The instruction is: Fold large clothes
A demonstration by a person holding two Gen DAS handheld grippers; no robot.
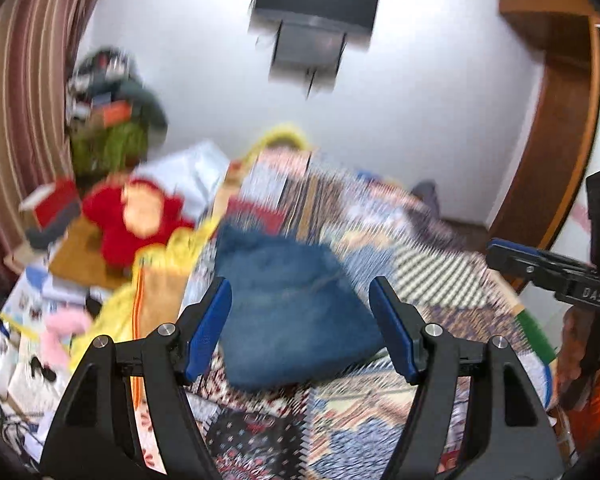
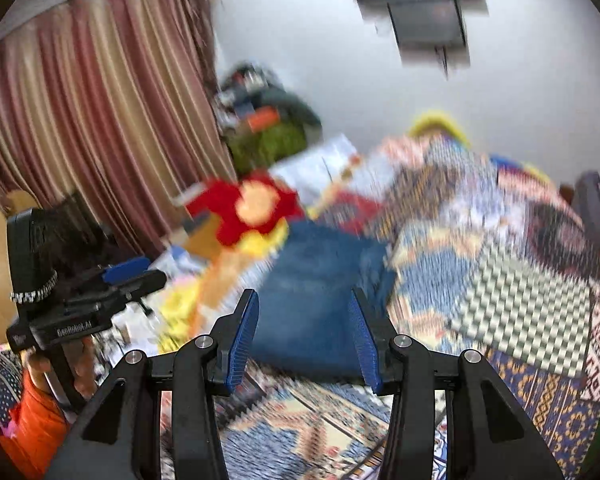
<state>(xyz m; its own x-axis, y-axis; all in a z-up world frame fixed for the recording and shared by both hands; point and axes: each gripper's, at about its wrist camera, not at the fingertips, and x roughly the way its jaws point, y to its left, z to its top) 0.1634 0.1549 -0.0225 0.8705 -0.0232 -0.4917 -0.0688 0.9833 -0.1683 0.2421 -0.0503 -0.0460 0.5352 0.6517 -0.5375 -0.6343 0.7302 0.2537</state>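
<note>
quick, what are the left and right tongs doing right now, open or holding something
Left tongs: open, nothing held, above the folded denim.
Right tongs: open, narrower gap, nothing held.

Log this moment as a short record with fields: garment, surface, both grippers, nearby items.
garment: folded blue jeans, lying flat, held by neither gripper
surface: patterned bedspread
left gripper: open, nothing between its pads, above the jeans
right gripper: open, empty, narrower gap than the left
nearby: red plush toy beside the bed, yellow cloth at the bed's edge
background: striped curtain, dark screen on wall
image quality: blurred
</note>
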